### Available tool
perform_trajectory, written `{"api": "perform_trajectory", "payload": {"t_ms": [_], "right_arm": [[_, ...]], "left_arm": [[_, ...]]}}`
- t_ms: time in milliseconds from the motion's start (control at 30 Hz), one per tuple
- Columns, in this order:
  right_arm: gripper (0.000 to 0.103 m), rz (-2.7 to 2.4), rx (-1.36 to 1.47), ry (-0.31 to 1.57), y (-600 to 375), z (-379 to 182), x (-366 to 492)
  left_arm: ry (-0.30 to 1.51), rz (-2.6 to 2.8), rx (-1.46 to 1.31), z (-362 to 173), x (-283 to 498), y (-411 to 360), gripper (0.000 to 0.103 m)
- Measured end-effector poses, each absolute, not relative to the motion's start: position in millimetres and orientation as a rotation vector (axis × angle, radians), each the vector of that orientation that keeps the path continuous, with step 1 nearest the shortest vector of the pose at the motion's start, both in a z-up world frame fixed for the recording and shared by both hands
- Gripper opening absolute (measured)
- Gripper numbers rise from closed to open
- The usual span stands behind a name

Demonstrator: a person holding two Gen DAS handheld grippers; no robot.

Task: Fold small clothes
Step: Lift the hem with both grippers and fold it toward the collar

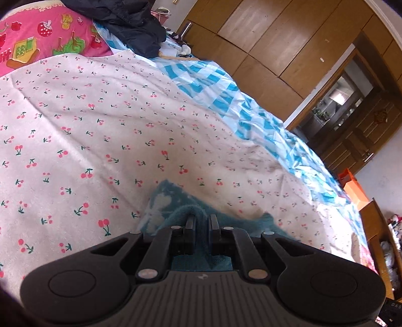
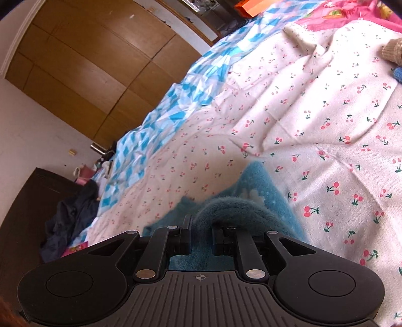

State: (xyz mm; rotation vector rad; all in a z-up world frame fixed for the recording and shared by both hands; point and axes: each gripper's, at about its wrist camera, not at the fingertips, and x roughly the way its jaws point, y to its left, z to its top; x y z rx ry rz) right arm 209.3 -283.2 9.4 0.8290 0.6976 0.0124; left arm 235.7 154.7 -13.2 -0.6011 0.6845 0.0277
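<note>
A small teal fleece garment with pale cloud prints [image 1: 163, 201] hangs over the cherry-print sheet [image 1: 100, 125]. My left gripper [image 1: 201, 221] is shut on a bunched fold of it, the fabric pinched between the black pads. In the right wrist view the same teal garment [image 2: 261, 183] trails from my right gripper [image 2: 202, 223], whose pads clamp a thick roll of its edge. Most of the cloth under both grippers is hidden by their bodies.
A blue-and-white checked cover [image 1: 226, 95] lies beyond the cherry sheet [image 2: 314, 113]. A pink cartoon quilt [image 1: 37, 35] and a dark jacket [image 1: 130, 22] sit at the bed's head. Wooden wardrobes [image 1: 276, 37] line the wall. A beige knit item [image 2: 393, 50] lies at the right edge.
</note>
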Motion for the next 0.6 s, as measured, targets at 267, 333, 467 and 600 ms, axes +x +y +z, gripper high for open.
{"api": "perform_trajectory", "payload": {"t_ms": [267,333,467,600], "right_arm": [[0.03,0.002,0.857,0.73,-288,-11,221],[0.037,0.011,0.875,0.717,-289,-10,217],[0.052,0.012,0.867,0.657,-289,0,212],[0.052,-0.006,0.778,0.613,-289,15,209]], "left_arm": [[0.674,0.027,-0.574,-7,236,148,0.023],[0.666,0.022,-0.605,-4,235,148,0.03],[0.59,0.044,-0.616,10,228,150,0.044],[0.549,0.083,-0.569,22,217,151,0.047]]}}
